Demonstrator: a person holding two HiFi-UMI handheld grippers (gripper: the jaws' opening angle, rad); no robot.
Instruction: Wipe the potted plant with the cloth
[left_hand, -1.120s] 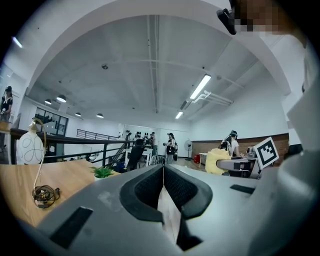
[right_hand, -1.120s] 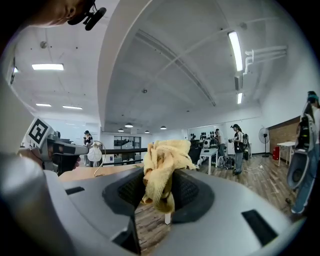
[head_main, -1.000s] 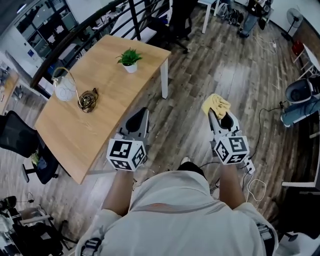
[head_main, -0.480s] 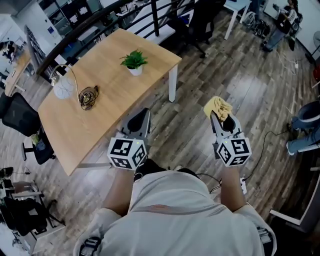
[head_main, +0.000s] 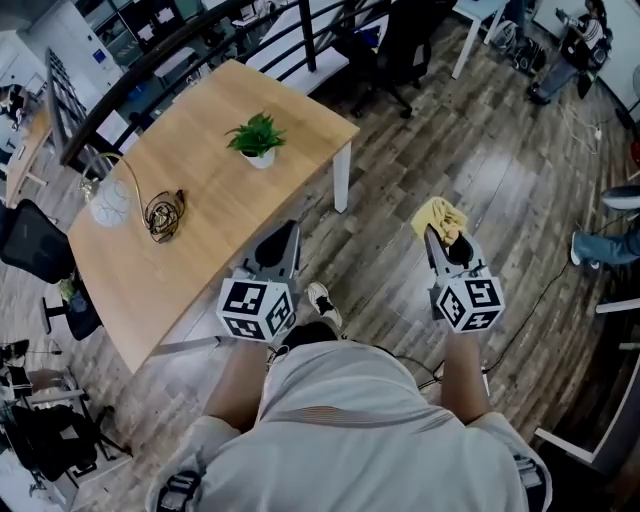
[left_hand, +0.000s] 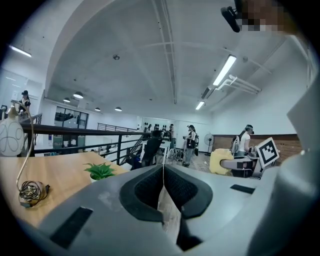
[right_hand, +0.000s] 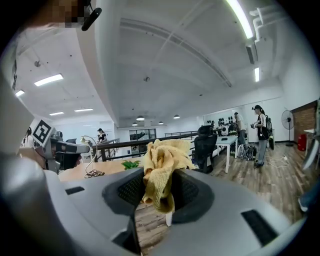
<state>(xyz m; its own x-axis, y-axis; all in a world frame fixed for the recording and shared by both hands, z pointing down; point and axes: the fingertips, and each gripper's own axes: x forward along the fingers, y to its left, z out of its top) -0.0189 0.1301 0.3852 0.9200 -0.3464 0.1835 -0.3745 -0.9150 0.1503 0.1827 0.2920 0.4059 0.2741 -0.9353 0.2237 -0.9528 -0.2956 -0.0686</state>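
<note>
Potted plant (head_main: 256, 140): small green plant in a white pot, standing upright on the far part of the wooden table (head_main: 205, 245), toward the corner above the white table leg. Nothing touches it. It is well apart from both of your grippers.

Cloth (head_main: 440, 218): yellow, bunched. It is pinched in your right gripper (head_main: 434, 234), whose jaws are clamped on it. Most of the bunch sits above the jaw tips and a tail hangs down between the pads. This gripper is over the wood-plank floor (head_main: 500, 170), off to the right of the table, and the cloth is not over the tabletop.

Left gripper (head_main: 287, 230): your jaws are pressed together with nothing between them. The tip sits just at the table's near long edge. In the left gripper view the plant shows to the left of the jaw line.

Also on the table, toward its left end: a white globe lamp (head_main: 108, 203) with a thin arched neck, and a tangled coil of cable (head_main: 162, 213) just beside it. Both are well apart from the plant.

Your shoe (head_main: 322, 305) shows on the floor between the two grippers.

Beyond the table are a black railing (head_main: 150, 70) and a black office chair (head_main: 395, 45). People stand far back in the room.
</note>
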